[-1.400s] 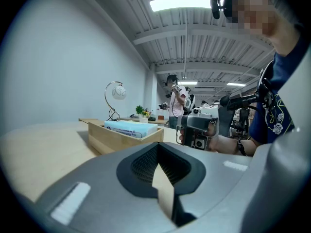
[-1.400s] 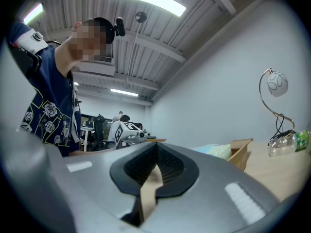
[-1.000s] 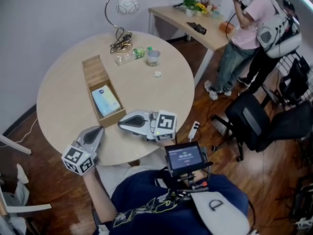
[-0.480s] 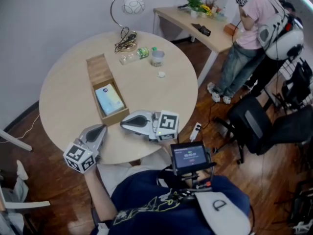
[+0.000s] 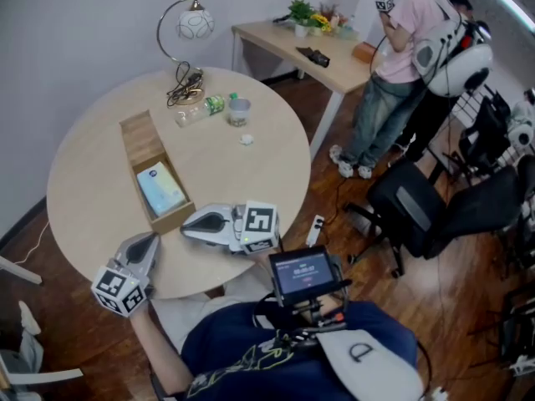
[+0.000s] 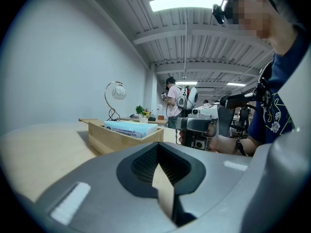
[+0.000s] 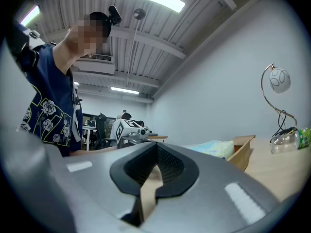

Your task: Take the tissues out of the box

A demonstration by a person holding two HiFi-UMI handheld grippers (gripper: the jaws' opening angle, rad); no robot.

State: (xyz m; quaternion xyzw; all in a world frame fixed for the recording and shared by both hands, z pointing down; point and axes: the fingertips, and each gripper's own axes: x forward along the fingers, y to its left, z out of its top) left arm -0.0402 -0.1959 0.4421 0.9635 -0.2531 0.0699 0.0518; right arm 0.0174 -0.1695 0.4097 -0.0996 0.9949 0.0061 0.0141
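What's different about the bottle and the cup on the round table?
The bottle lies on its side, while the cup stands upright. The bottle is longer and has a green label; the cup is shorter and shows no green. The bottle lies nearer the lamp than the cup does. Both are small and sit on the far part of the round table.

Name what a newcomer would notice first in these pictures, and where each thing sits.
A long wooden box lies on the round table, a pale blue tissue pack in its near end. The left gripper and right gripper are shut at the table's near edge.
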